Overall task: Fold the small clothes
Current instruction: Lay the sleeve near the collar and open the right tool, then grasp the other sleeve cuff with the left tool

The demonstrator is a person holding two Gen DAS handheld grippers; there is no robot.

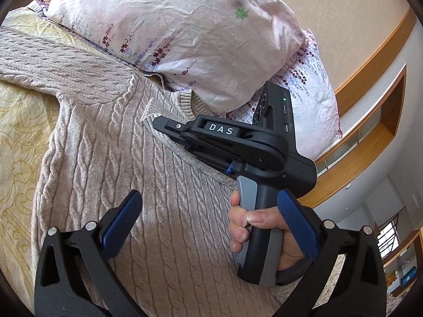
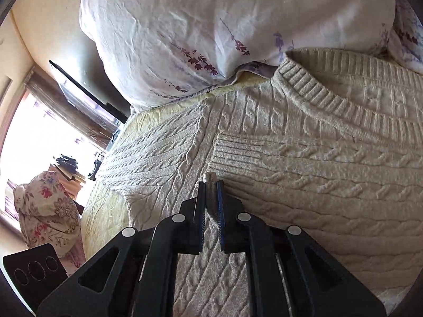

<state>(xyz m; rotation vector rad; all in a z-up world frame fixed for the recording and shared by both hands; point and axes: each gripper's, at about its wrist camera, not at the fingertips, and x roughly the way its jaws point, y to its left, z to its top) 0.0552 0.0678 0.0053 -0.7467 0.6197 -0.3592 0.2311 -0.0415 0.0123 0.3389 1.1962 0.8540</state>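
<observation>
cable-knit sweater (image 1: 111,137) on bed: one sleeve (image 2: 304,155) folded across ahead of right claw (image 2: 210,185) | right claw pinches knit | left claw (image 1: 211,216) wide open, empty | remaining folds left

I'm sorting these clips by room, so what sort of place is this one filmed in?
Most likely a bedroom. A cable-knit sweater lies spread on a bed's yellow quilted cover, floral pillows are piled at its head, and a curtained window is off to one side.
</observation>
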